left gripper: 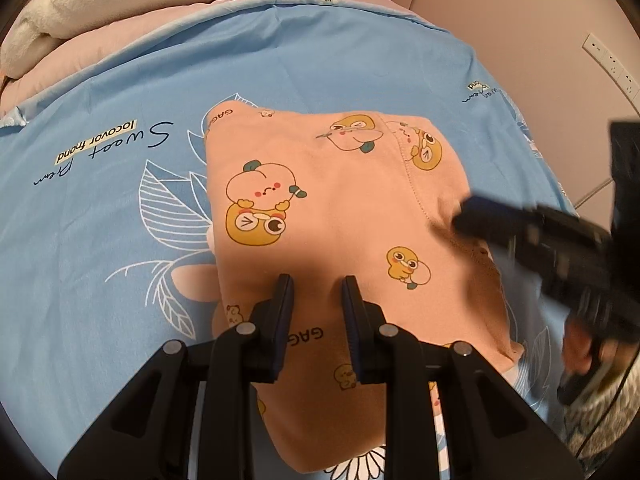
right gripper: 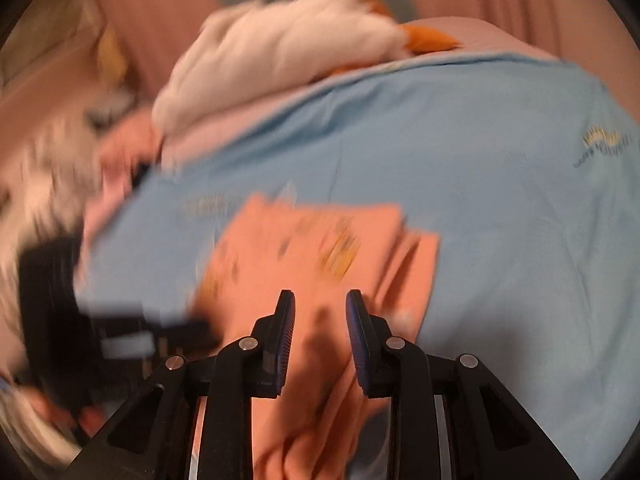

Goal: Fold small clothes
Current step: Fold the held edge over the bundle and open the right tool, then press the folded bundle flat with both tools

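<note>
A small peach-pink garment (left gripper: 340,216) printed with yellow cartoon ducks lies partly folded on the blue bedsheet (left gripper: 120,240). My left gripper (left gripper: 318,288) hovers over its near part, jaws open, holding nothing. My right gripper (left gripper: 464,216) comes in from the right in the left wrist view, its tip at the garment's right edge. In the blurred right wrist view the right gripper (right gripper: 320,304) is open above the pink garment (right gripper: 312,248), with nothing between its jaws. The left gripper (right gripper: 176,328) shows there at the left.
A white plush toy with orange parts (left gripper: 120,4) lies on a pink quilt (left gripper: 100,64) at the far side of the bed. A wall with power sockets (left gripper: 612,64) is at the right. My hand (left gripper: 580,344) holds the right gripper.
</note>
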Demonstrator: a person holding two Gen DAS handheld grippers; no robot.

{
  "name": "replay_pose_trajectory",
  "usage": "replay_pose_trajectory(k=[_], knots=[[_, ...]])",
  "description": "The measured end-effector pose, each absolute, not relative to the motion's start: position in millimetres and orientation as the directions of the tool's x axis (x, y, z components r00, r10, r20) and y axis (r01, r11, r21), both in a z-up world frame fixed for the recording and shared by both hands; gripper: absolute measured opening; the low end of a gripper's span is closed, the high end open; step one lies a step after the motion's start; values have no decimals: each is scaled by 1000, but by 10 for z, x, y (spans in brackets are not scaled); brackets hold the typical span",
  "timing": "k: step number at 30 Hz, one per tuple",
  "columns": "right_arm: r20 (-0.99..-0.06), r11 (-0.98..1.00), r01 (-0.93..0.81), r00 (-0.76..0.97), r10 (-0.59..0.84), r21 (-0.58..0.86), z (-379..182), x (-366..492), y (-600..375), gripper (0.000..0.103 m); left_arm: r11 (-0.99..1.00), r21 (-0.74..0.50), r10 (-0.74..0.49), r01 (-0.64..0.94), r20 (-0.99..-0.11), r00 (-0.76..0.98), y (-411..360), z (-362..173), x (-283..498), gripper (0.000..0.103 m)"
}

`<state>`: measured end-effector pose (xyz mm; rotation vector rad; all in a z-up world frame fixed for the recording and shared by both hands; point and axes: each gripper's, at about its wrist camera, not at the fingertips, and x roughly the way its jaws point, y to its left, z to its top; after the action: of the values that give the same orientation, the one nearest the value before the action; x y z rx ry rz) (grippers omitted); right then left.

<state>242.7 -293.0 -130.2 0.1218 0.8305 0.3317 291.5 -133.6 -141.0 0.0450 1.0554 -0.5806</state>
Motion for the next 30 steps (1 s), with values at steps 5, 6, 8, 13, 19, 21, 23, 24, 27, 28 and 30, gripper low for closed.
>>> replay_pose_trajectory(k=[5, 6, 8, 13, 19, 21, 23, 24, 27, 28, 30], knots=[[-791, 972, -232, 600, 118, -32, -1475, 2333, -2738, 27, 851, -232, -424, 472, -833, 355, -1359, -1431, 2924, 24], [-791, 971, -236, 603, 107, -49, -1485, 2327, -2748, 26, 851, -230, -423, 472, -833, 357, -1360, -1435, 2924, 24], [-789, 974, -226, 603, 116, -30, -1469, 2320, -2809, 25, 854, -226, -420, 469, -832, 363, -1349, -1427, 2910, 24], [-742, 970, -239, 646, 182, 29, -1293, 2160, -2770, 26, 861, -193, -401, 470, -828, 393, -1257, -1344, 2757, 25], [-699, 942, -331, 663, 267, 45, -1208, 1917, -2552, 26, 864, -168, -386, 475, -827, 409, -1191, -1349, 2495, 25], [-716, 934, -354, 642, 275, 42, -1283, 1913, -2473, 25, 863, -166, -381, 477, -833, 400, -1181, -1398, 2447, 25], [-747, 937, -347, 617, 248, 24, -1401, 1944, -2434, 26, 865, -164, -374, 474, -841, 390, -1177, -1460, 2424, 25], [-765, 940, -339, 600, 235, 22, -1476, 1972, -2435, 26, 865, -166, -373, 473, -844, 386, -1176, -1483, 2423, 25], [-791, 947, -313, 561, 242, 68, -1636, 2034, -2487, 26, 865, -159, -368, 476, -846, 386, -1193, -1478, 2422, 25], [-787, 948, -308, 563, 252, 83, -1616, 2029, -2503, 26, 865, -154, -366, 478, -844, 391, -1194, -1460, 2403, 25], [-776, 945, -314, 571, 268, 96, -1545, 1996, -2513, 26, 865, -145, -367, 481, -837, 406, -1199, -1408, 2410, 25]])
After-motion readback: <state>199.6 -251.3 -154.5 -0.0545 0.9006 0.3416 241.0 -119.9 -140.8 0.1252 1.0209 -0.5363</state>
